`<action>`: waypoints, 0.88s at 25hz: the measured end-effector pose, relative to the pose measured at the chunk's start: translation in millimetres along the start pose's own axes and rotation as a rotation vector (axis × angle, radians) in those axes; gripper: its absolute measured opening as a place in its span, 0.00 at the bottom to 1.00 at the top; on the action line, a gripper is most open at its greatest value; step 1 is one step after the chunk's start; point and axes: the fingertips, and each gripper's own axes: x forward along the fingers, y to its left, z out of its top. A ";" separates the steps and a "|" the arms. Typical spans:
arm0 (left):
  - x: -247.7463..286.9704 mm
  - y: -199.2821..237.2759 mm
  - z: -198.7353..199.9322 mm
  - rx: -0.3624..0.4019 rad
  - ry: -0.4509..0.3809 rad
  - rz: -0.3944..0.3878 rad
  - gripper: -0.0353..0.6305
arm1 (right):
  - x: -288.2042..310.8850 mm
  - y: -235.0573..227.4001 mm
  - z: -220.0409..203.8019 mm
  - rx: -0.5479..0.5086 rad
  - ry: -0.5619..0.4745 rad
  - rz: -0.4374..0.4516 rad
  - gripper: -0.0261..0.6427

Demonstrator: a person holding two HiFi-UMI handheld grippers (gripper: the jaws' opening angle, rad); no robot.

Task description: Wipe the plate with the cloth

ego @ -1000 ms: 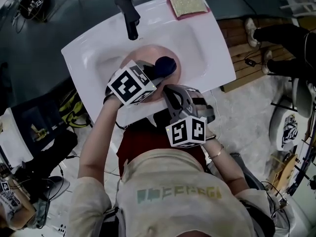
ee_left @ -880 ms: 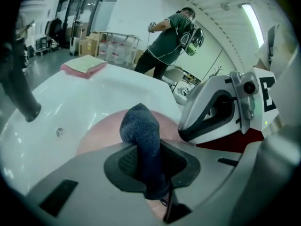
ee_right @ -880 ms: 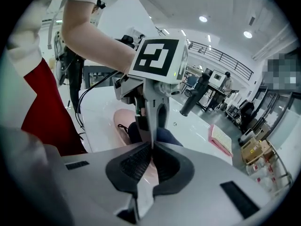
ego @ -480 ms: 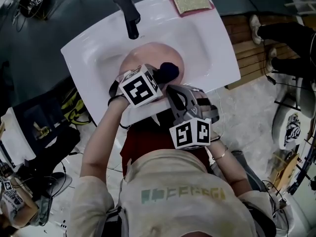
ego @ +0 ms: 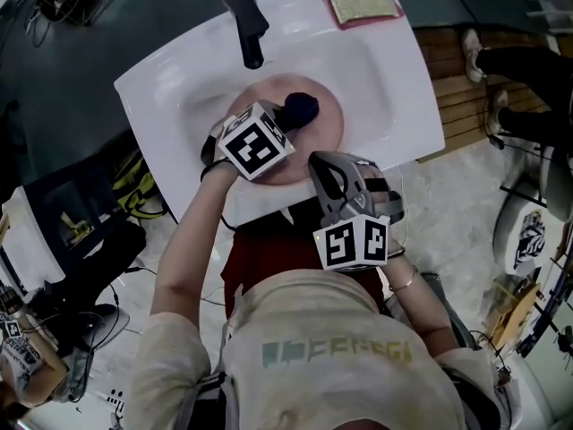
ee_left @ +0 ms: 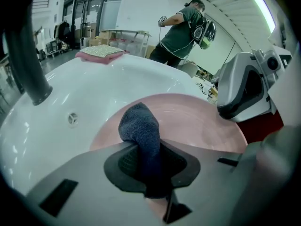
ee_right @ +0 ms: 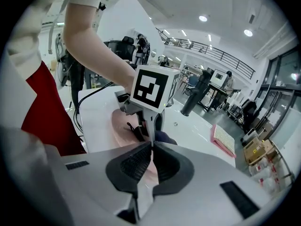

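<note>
The big white ceramic sink (ego: 385,70) cradles the round pink plate (ego: 329,131), which lies flat in the bowl so it can't skate anywhere. The right gripper (ee_right: 151,161) looks pinched shut on the plate's near rim, I'd guess to stop it spinning. The left gripper (ee_left: 146,166) is clamped on a dark blue-grey cloth wad (ee_left: 140,126). The wad pokes out past its tips onto the plate, just ahead of the right gripper, ready to scrub.
</note>
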 end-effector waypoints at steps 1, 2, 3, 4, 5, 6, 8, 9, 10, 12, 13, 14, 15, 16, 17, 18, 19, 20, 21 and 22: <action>1.0 3.5 0.6 -0.009 0.000 0.008 0.17 | -0.6 -1.7 -1.0 0.002 0.001 -0.001 0.10; 1.5 6.3 1.2 -0.016 0.000 0.018 0.17 | -2.0 -3.0 -1.8 0.004 0.002 -0.002 0.10; 1.5 9.0 1.8 -0.023 0.000 0.028 0.17 | -3.8 -4.0 -2.1 0.007 0.003 -0.004 0.10; 1.2 12.1 1.6 -0.030 0.001 0.039 0.17 | -5.3 -4.5 -2.1 0.008 0.004 -0.006 0.10; 0.9 16.0 -0.1 -0.039 0.002 0.049 0.17 | -5.5 -4.2 -1.4 0.009 0.005 -0.007 0.10; 0.6 20.9 -3.3 -0.048 0.003 0.057 0.17 | -4.0 -3.2 0.1 0.008 0.007 -0.007 0.10; 0.3 31.8 -11.8 -0.063 0.004 0.071 0.17 | 1.1 0.6 3.7 0.006 0.010 -0.007 0.10; 0.5 36.2 -15.6 -0.065 0.007 0.079 0.17 | 2.9 2.7 4.9 0.006 0.011 -0.007 0.10; 1.1 39.8 -18.5 -0.063 0.011 0.089 0.17 | 3.5 4.4 5.2 0.006 0.012 -0.008 0.10; 3.5 46.7 -21.2 -0.053 0.026 0.118 0.17 | 3.2 5.0 3.7 0.007 0.014 -0.011 0.10; 4.9 50.3 -21.3 -0.046 0.035 0.136 0.17 | 2.8 4.0 2.6 0.008 0.015 -0.012 0.10; 6.0 53.9 -21.1 -0.039 0.043 0.155 0.17 | 2.4 2.8 1.6 0.008 0.015 -0.014 0.10; 6.6 57.4 -21.0 -0.031 0.049 0.175 0.17 | 1.8 1.9 1.0 0.007 0.015 -0.015 0.10; 6.7 60.7 -21.3 -0.022 0.054 0.196 0.17 | 1.2 1.4 0.7 0.006 0.016 -0.017 0.10; 6.6 64.0 -22.2 -0.010 0.060 0.218 0.17 | 0.7 1.4 0.7 0.005 0.017 -0.020 0.10; 6.2 67.6 -23.5 0.006 0.066 0.244 0.17 | 0.2 1.7 0.7 0.004 0.018 -0.023 0.10; 5.5 71.3 -25.0 0.029 0.072 0.274 0.17 | 0.1 2.0 0.7 0.004 0.020 -0.026 0.10; 4.0 74.9 -26.4 0.055 0.076 0.306 0.17 | 0.2 2.6 1.0 0.005 0.021 -0.030 0.10; 1.3 77.8 -27.3 0.078 0.074 0.338 0.17 | 0.5 3.5 1.4 0.005 0.023 -0.032 0.10; -2.6 79.8 -27.2 0.092 0.062 0.367 0.17 | 0.8 4.8 2.2 0.004 0.026 -0.033 0.10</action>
